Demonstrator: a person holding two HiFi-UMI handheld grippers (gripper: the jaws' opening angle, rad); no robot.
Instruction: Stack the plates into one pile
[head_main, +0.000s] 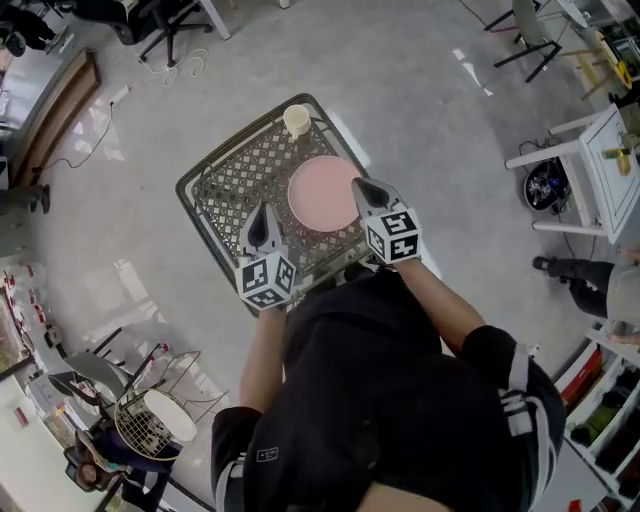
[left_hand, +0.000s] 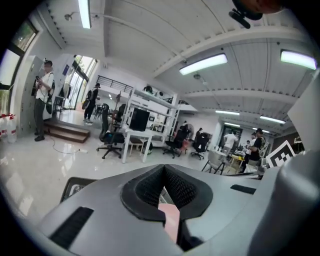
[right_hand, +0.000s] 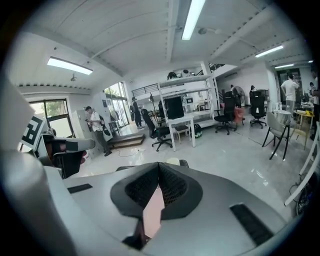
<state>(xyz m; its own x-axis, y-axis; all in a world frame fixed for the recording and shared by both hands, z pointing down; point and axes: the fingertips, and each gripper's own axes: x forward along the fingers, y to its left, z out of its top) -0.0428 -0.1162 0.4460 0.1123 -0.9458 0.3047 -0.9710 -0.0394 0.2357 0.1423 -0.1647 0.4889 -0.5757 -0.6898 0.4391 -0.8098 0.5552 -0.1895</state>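
**A:** Setting?
**B:** A glossy grey workshop floor (head_main: 420, 80) is seen, with a dark mesh tabletop (head_main: 215, 185) standing on it.

**A:** Plate?
**B:** A pink plate (head_main: 322, 192) is seen lying flat on the mesh, right of centre. Whether more plates lie under it cannot be told. A cream cup (head_main: 296, 120) stands upright at the far corner, apart from the plate.

**A:** Jaws?
**B:** The left gripper (head_main: 265, 215) is held above the mesh beside the plate, jaws pressed together with nothing pinched. The right gripper (head_main: 362, 187) is held over the plate's near right edge, jaws likewise met at the tips and empty. In each gripper view, pink is seen only through the gap below the tips.

**A:** Around?
**B:** A white rack (head_main: 600, 170) is seen at the right and a wire basket (head_main: 150, 420) at the lower left.
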